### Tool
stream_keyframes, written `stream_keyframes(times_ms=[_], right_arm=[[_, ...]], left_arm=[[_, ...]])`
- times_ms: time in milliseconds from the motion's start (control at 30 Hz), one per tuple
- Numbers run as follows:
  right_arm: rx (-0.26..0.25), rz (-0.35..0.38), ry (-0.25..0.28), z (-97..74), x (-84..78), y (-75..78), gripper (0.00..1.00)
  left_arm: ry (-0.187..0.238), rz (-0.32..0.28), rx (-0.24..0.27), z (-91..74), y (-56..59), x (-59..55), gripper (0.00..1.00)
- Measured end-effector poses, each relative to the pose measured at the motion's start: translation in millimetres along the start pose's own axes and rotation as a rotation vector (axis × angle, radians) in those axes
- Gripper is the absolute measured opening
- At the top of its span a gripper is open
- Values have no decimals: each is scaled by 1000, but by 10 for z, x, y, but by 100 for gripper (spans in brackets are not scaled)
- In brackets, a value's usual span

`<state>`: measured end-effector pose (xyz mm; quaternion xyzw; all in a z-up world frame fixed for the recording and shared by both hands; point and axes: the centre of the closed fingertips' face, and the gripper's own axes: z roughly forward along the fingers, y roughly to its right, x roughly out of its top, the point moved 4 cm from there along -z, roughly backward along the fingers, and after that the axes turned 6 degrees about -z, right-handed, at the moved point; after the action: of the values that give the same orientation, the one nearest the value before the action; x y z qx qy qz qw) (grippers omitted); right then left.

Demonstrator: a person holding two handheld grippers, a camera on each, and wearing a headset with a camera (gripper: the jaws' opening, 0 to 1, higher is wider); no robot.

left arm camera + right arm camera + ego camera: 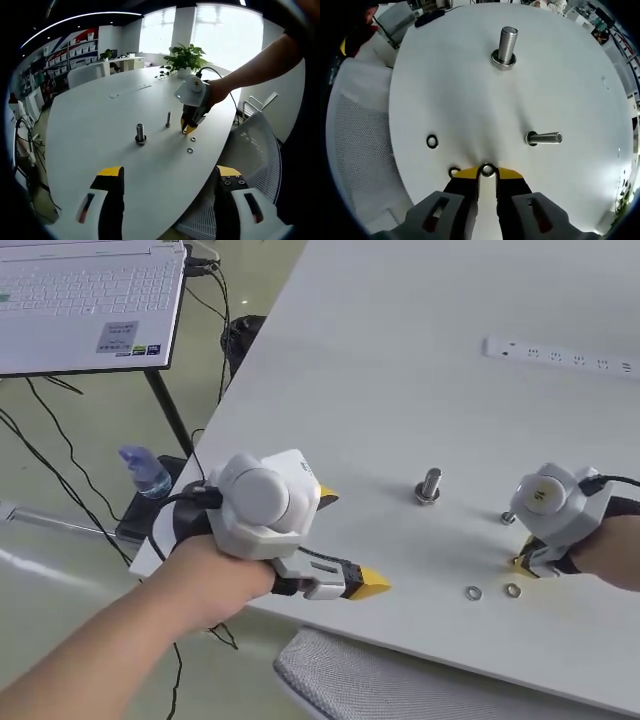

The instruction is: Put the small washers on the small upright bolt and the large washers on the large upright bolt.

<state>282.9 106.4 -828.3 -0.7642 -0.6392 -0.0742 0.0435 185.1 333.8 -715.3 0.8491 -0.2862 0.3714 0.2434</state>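
**Head view.** The right gripper (524, 563) works at the 3 o'clock side of the white table (400, 360), with its tips down on the surface. The left gripper (348, 540) hovers over the near table edge at 7 o'clock, its jaws spread wide and holding nothing. The large bolt (429, 485) stands upright between the two tools. The small bolt (509, 517) stands at the large bolt's 4 o'clock, just beside the right gripper. A first loose washer (473, 592) and a second loose washer (513, 590) lie flat near the table's front edge, at 6 o'clock of the small bolt. A power strip (560, 355) lies at 1 o'clock, and a laptop (90, 300) sits off the table at 10 o'clock.

**Right gripper view.** The jaws are drawn almost together, with a pinched washer (488, 170) lodged between the yellow tips and low against the tabletop. Its size class cannot be told. From the tips, the large bolt is at 12 o'clock and well apart, and the small bolt is nearer at 2 o'clock. The loose washers lie at 9 and 10 o'clock, the nearer one partly hidden by a jaw.
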Motion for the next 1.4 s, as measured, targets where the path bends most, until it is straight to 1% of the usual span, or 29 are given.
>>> stream_keyframes(times_ms=[367, 533, 667, 800, 1067, 1133, 1200, 1300, 1400], right_arm=[[11, -10, 3, -17, 6, 3, 12], [18, 5, 7, -12, 6, 16, 12], [26, 30, 23, -15, -8, 10, 12], [31, 35, 18, -20, -48, -11, 12], [31, 66, 29, -133, -110, 39, 12], [33, 75, 28, -170, -127, 56, 12], [30, 78, 32, -211, -135, 73, 12], [31, 85, 31, -253, -153, 103, 12], [30, 116, 42, -300, -165, 168, 12]], left_arm=[[5, 3, -3, 25, 5, 41, 73], [4, 2, 0, 27, -10, 44, 73], [5, 0, 0, 25, -3, 46, 73], [1, 2, 1, 28, -1, 44, 73], [12, 7, 2, 45, 4, 83, 73], [24, 16, 4, 51, 4, 104, 73], [34, 12, 5, 59, 7, 121, 74], [33, 16, 7, 66, 5, 135, 75], [36, 17, 7, 66, 5, 153, 76]])
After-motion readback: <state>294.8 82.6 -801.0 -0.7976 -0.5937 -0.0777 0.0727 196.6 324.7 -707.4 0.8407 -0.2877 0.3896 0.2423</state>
